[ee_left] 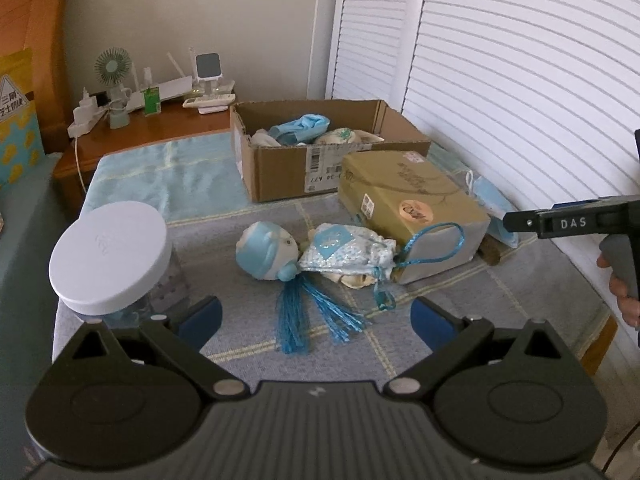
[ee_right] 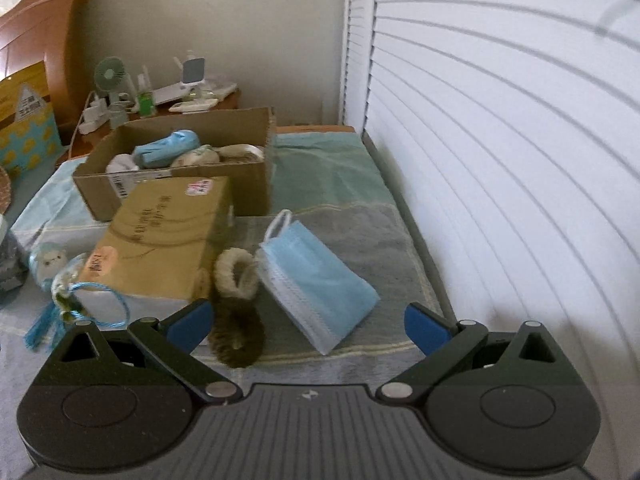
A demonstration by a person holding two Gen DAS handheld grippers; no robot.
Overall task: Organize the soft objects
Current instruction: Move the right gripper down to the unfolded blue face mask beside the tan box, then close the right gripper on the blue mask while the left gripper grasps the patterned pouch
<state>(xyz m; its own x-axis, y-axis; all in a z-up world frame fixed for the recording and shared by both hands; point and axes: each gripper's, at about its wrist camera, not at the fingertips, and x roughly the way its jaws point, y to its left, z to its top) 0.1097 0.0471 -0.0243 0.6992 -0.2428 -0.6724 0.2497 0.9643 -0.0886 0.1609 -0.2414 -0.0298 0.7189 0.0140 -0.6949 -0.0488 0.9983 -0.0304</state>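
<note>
A blue-and-white plush toy and a sparkly blue drawstring pouch with blue tassels lie on the grey cloth just ahead of my open, empty left gripper. An open cardboard box behind holds several soft items. In the right wrist view a stack of blue face masks and a brown furry piece lie just ahead of my open, empty right gripper. The cardboard box shows there too. The right gripper shows at the right edge of the left wrist view.
A tan packaged box lies between the toy and the masks. A jar with a white lid stands at the left. A wooden nightstand with a fan and small items sits behind. White louvred doors run along the right.
</note>
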